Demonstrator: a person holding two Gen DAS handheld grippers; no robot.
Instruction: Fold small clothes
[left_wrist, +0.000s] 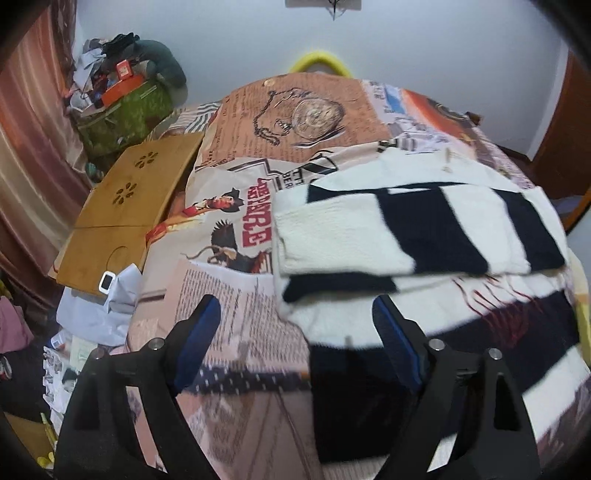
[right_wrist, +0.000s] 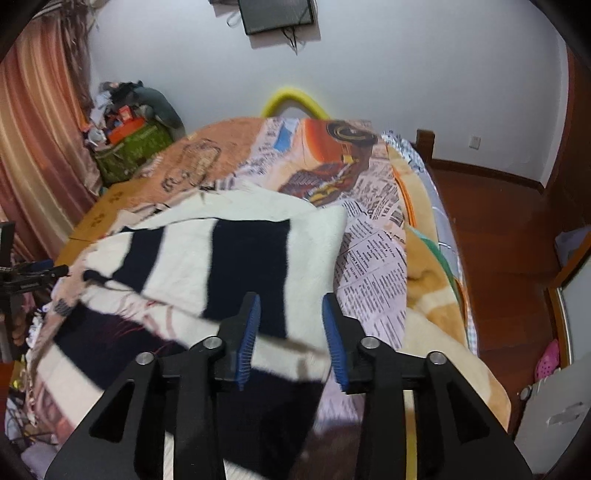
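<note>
Garment: white-and-navy wide-striped knitted sweater (left_wrist: 424, 236), lying on the bed, an upper layer folded flat over the lower part; red fringe-like threads show at the fold's near right edge. Also seen in the right wrist view (right_wrist: 221, 254).
Bed cover: newspaper-and-poster printed sheet (left_wrist: 236, 295), under the sweater, spread to the far end of the bed.
Left gripper (left_wrist: 295, 325): blue-padded black fingers spread wide apart, nothing between them; hangs above the sweater's near left corner and the printed sheet.
Right gripper (right_wrist: 291, 332): fingers apart, empty, hanging over the sweater's near right edge; contact with the cloth cannot be told.
Lap desk: flat bamboo board with flower-shaped cut-outs (left_wrist: 125, 214), on the bed's left side, well apart from the sweater.
Storage: green fabric box heaped with clutter (left_wrist: 125, 114), far left by the striped curtain (left_wrist: 26, 147).
Blanket: tan fleece (right_wrist: 436, 295), right edge of the bed.
</note>
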